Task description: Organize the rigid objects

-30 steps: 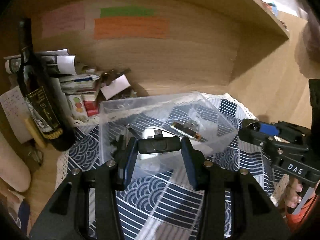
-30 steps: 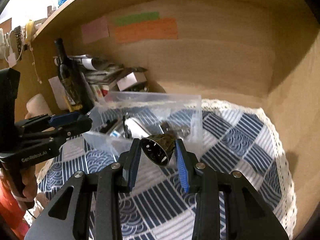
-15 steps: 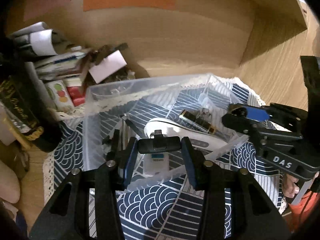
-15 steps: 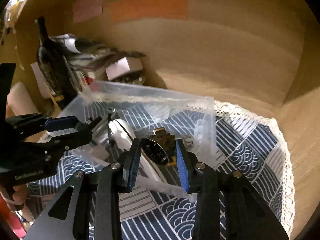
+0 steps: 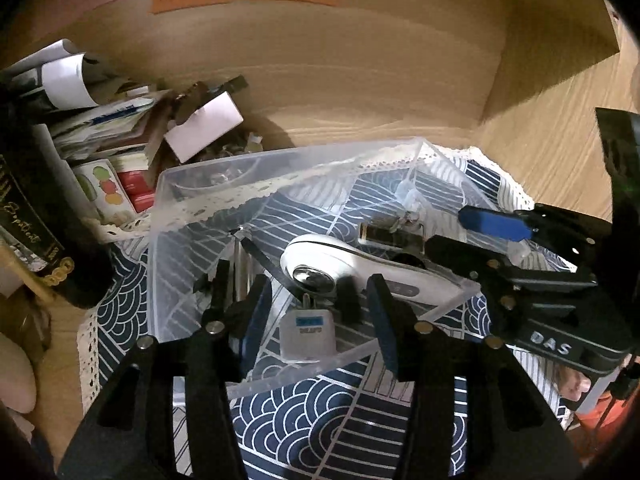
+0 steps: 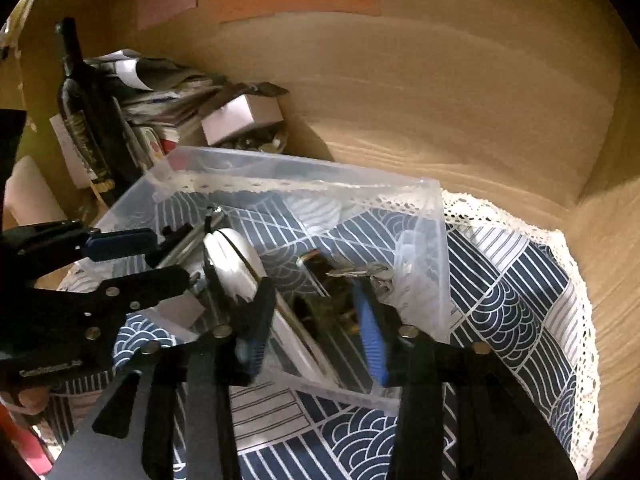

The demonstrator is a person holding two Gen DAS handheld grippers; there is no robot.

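Observation:
A clear plastic bin stands on the blue patterned cloth. My left gripper is open over its near edge; a small black gadget, blurred, is between the fingers, touching neither. A white charger, a white oval device and a metal lighter lie inside. My right gripper is open over the bin; a dark brass bell lies below it on the bin floor. The right gripper also shows in the left wrist view.
A dark wine bottle stands left of the bin. Stacked papers and small boxes sit behind it against the wooden back wall. The lace-edged cloth reaches toward the right wall.
Both grippers have moved forward over the bin and opened. The black gadget has left the left fingers and the bell has dropped from the right ones into the bin.

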